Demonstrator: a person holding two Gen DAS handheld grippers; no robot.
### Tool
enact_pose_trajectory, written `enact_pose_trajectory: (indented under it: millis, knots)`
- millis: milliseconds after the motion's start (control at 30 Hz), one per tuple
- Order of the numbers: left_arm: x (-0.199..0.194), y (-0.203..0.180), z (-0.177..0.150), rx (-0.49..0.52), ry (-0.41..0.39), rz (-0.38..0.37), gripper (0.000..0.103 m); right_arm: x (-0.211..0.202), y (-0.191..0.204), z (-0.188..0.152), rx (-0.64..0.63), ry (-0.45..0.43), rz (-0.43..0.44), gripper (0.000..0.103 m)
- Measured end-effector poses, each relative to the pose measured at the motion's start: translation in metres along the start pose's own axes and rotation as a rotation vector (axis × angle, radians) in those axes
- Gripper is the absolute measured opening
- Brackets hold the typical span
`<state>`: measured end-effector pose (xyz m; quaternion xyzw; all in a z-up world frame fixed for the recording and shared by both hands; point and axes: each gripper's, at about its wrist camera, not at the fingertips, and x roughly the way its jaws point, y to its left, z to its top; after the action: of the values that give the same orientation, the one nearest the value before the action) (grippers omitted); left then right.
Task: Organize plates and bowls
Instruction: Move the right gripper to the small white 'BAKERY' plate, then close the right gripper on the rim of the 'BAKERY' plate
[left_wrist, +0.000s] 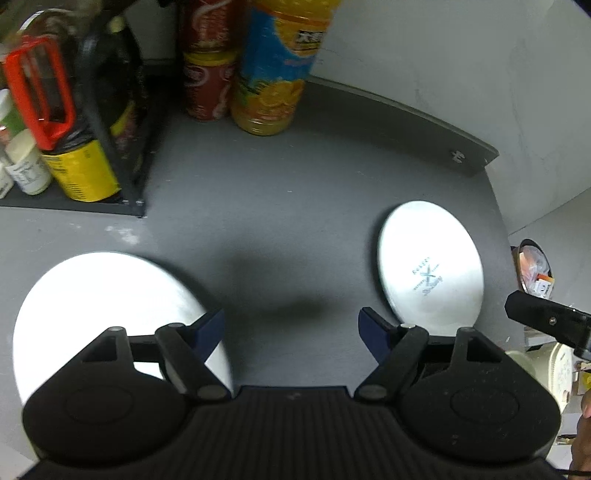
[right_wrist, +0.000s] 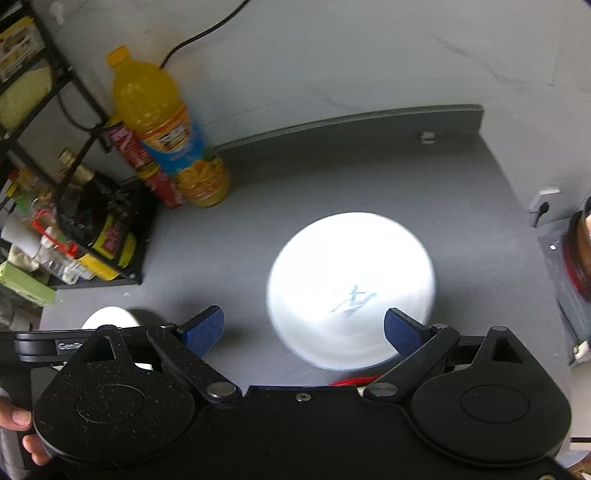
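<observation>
On the left of the grey counter (left_wrist: 280, 221) we see a white plate (left_wrist: 110, 306) lying flat, partly under our left gripper (left_wrist: 291, 332), whose fingers are spread wide and empty. To the right sits an upturned white bowl (right_wrist: 351, 288), base mark showing, with our right gripper (right_wrist: 303, 328) also wide apart and empty above its near edge. Both look glazed, stiff, slippery and breakable, so we'd pinch each at the rim.
</observation>
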<state>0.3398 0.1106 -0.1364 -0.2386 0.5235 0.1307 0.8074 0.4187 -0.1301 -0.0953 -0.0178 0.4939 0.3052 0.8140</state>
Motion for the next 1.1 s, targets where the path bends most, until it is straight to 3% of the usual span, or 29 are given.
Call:
enact_pose_trajectory:
  millis: [167,400,567,767,1100]
  knots:
    - [0.009,-0.020,0.000,0.009,0.000,-0.019,0.078,0.004,-0.027,0.005,0.066,0.023,0.019,0.077]
    - [0.028,-0.043,0.003,0.003,0.013,-0.049,0.077,0.020,-0.061,0.006,0.101,0.071,-0.004,0.069]
    - [0.050,-0.053,0.007,-0.048,0.037,-0.089,0.074,0.035,-0.084,0.009,0.133,0.106,-0.011,0.057]
    - [0.078,-0.060,0.009,-0.089,0.059,-0.086,0.054,0.057,-0.099,0.018,0.110,0.158,-0.004,0.039]
    - [0.109,-0.061,0.018,-0.124,0.089,-0.075,0.032,0.091,-0.118,0.033,0.084,0.210,-0.026,0.032]
